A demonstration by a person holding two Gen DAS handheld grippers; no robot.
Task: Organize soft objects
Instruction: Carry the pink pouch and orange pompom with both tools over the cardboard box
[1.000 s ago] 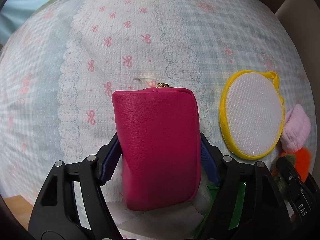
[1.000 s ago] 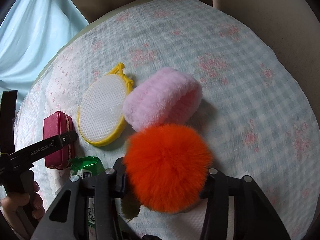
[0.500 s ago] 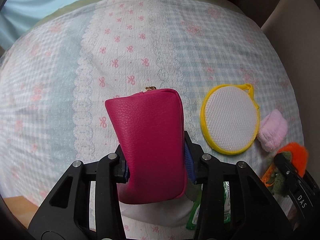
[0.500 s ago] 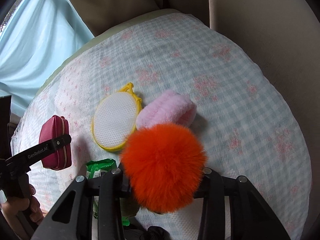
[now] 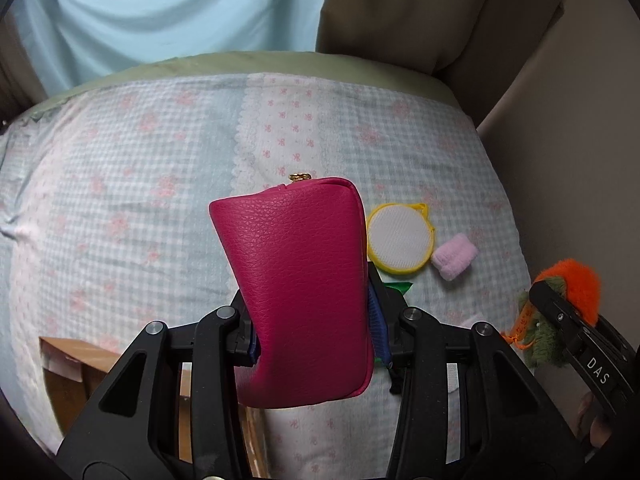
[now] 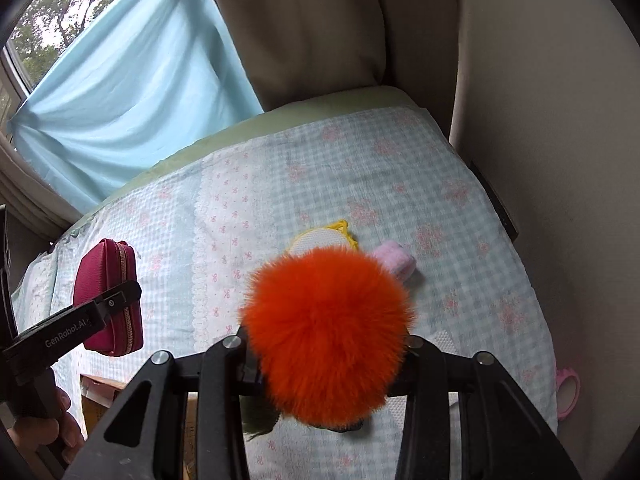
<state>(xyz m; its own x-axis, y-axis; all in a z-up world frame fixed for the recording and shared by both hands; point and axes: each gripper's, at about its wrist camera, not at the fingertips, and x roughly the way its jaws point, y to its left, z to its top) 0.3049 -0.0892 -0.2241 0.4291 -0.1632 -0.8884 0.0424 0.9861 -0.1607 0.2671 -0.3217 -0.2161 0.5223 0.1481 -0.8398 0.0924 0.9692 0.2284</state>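
From your left wrist camera, the bed now lies farther below than a second ago, and curtains have come into view. Your left hand-held gripper (image 5: pixel 316 332), whose jaws have just been closing, pinches the magenta pebbled-leather zip pouch (image 5: pixel 298 292); the pouch stands upright between the blue pads, a gold zip pull at its top. Right of the pouch, on the pale blue gingham bedspread with pink bows (image 5: pixel 132 216), lie the round white mesh pad with a yellow rim (image 5: pixel 400 242) and, just beside it, the small pink fluffy band (image 5: pixel 456 256). A scrap of green packet (image 5: pixel 398 286) peeks out below the mesh pad. Behind the bed hang a light blue curtain (image 5: pixel 168 16) and a tan curtain (image 5: pixel 420 12).

From your right wrist camera, the bed has likewise dropped away. Your right hand-held gripper (image 6: pixel 326 356), its jaws also closed in further within the second, squeezes the orange fluffy pom-pom (image 6: pixel 326 332), a greenish plush bit hanging under it. The mesh pad and pink band lie beyond the pom-pom, partly hidden. Left of the pom-pom, the other gripper holds the pouch aloft.
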